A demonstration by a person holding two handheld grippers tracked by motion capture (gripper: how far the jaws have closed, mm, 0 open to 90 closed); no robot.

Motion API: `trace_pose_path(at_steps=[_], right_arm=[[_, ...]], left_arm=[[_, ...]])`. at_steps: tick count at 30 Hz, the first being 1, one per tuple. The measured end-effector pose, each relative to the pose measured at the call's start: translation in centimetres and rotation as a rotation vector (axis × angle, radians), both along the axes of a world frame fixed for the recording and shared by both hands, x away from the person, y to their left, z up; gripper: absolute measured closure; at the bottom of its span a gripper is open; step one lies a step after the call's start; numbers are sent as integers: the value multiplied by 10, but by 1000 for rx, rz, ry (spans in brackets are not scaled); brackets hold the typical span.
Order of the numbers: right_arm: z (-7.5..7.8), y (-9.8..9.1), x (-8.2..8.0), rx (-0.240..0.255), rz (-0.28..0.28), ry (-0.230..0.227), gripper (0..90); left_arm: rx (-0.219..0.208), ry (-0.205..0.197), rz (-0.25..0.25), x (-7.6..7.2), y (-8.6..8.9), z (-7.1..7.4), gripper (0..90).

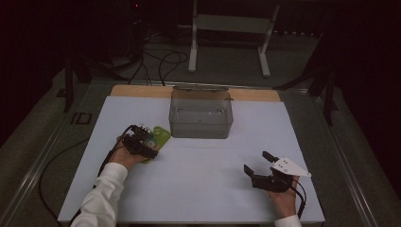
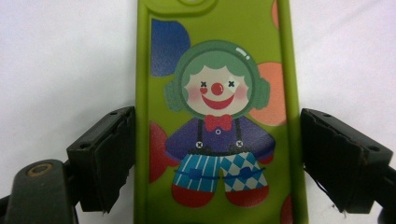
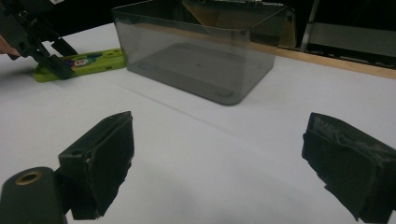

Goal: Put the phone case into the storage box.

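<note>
Forearms came in nearest me in the high view: my left gripper (image 1: 150, 142) sat over the green phone case (image 1: 160, 136), just left of the grey plastic bin (image 1: 201, 113), while my right gripper (image 1: 257, 164) rested well apart, jaws wide and empty. Through the left gripper view, the case (image 2: 217, 116) ran lengthwise straight ahead between the jaws; the left pad seemed to touch its edge, the right stood just clear, so nothing was gripped yet. From the right gripper view, the case (image 3: 93, 63) lay flat on the white table (image 3: 196, 154), far left.

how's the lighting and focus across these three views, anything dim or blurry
High view: dim, surroundings nearly black, white table greyish. Left gripper view: bright and sharp on the green phone case, while the near tongs look soft. Right gripper view: evenly lit, the smoky clear box reasonably sharp, near pads slightly blurred.
</note>
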State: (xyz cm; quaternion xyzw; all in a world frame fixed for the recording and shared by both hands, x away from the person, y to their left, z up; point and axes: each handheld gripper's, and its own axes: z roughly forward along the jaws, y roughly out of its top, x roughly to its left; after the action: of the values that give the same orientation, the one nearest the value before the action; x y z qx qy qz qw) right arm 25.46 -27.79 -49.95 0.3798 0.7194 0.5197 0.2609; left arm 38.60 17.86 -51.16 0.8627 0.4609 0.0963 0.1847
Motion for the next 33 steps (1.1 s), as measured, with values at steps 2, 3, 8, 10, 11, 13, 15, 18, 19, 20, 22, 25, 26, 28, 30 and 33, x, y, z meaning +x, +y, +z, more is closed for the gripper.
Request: trace_pose_path(at_steps=[2,3,8,10,11,13,15,18,19,20,22,25,26,28,30,33], right_arm=[[0,0,0,-1,-1,1,93],[0,0,0,-1,-1,3,93],[0,0,-1,-1,-1,3,93],[0,0,-1,3,-2,3,93],[0,0,-1,4,-2,3,93],[0,0,-1,4,0,4,93],[0,0,-1,2,-1,5,93],[0,0,-1,4,-2,4,93],[0,0,0,1,-2,3,93],[0,0,0,0,-3,4,93],[0,-1,0,-1,-1,6,93],[0,0,0,0,0,6,93],[0,0,0,0,0,6,93],[0,0,0,0,0,8,93],[0,0,0,1,0,9,93],[0,0,0,-1,0,7,93]], left_arm=[[-5,11,-4,1,1,0,149],[-2,13,-6,2,1,0,150],[15,38,-20,5,-1,1,149],[24,49,-26,6,-2,1,150],[26,53,-28,7,-2,1,150],[29,56,-28,7,-2,2,155],[31,56,-27,7,-2,2,161],[29,51,-29,7,-2,2,168],[24,47,-27,6,-1,2,169],[22,43,-26,6,-1,2,169],[7,37,-12,5,0,3,169],[7,37,-12,5,0,3,170],[-28,26,-1,2,3,3,170],[-33,25,-1,1,4,3,169],[-37,15,8,-1,5,4,169],[-51,-9,20,-5,5,4,169]])
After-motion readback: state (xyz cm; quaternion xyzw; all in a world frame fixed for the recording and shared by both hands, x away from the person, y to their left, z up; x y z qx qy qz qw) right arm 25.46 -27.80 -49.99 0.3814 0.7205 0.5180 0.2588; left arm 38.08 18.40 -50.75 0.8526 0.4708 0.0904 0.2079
